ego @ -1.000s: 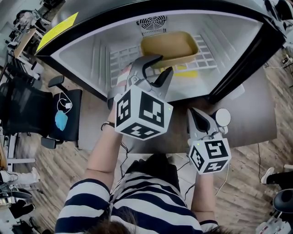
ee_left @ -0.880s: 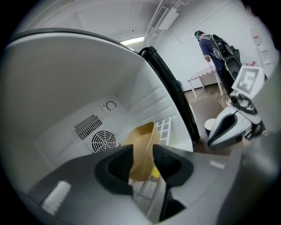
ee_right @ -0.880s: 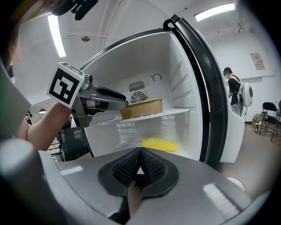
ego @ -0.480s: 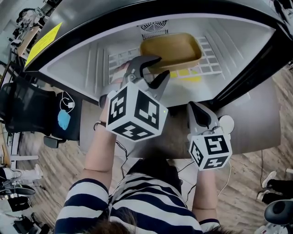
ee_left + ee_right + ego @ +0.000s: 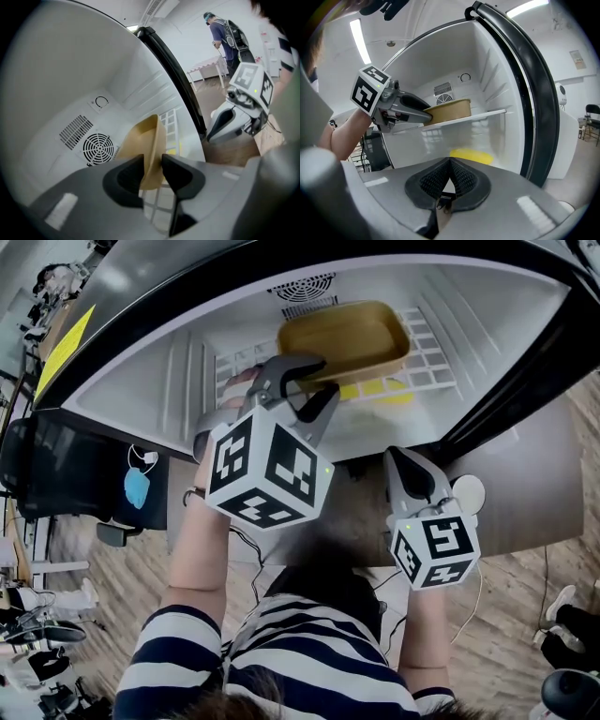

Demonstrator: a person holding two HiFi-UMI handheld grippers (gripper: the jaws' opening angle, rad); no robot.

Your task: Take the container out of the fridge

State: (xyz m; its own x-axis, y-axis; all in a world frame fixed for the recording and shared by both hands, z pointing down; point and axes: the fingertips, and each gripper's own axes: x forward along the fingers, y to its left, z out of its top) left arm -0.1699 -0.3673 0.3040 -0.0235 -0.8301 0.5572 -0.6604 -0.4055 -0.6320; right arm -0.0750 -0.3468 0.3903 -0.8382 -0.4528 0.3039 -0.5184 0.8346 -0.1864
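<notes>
The fridge (image 5: 141,381) stood open, with a wire shelf (image 5: 427,352) across its white inside. A vent grille (image 5: 302,292) sat in the back wall just behind the container (image 5: 342,338). Below the shelf lay a yellow patch (image 5: 375,390); what it was could not be told. The black door frame (image 5: 506,381) ran along the right side. Outside, a dark chair (image 5: 56,474) with a blue mask (image 5: 136,488) on it stood to the left. A grey worktop (image 5: 525,484) lay to the right, with a white round thing (image 5: 466,491) on it just beside the right claw (image 5: 398,460). In the left gripper view a person (image 5: 225,37) stood far off in the room.

The container, a tan tray, sat on the shelf inside the fridge with its open side up. Its long axis ran left to right, along the back wall, and its left end pointed toward the left claw (image 5: 152,164). That claw reached in over the shelf's front, and its jaws pinched the container's wall at the near left corner, one pad inside the rim and one outside. The right gripper view showed the same hold from the side, with the tray level on the shelf.

The right claw hung outside the fridge, below its front edge and well apart from the container. Its jaws were pressed together on nothing.
</notes>
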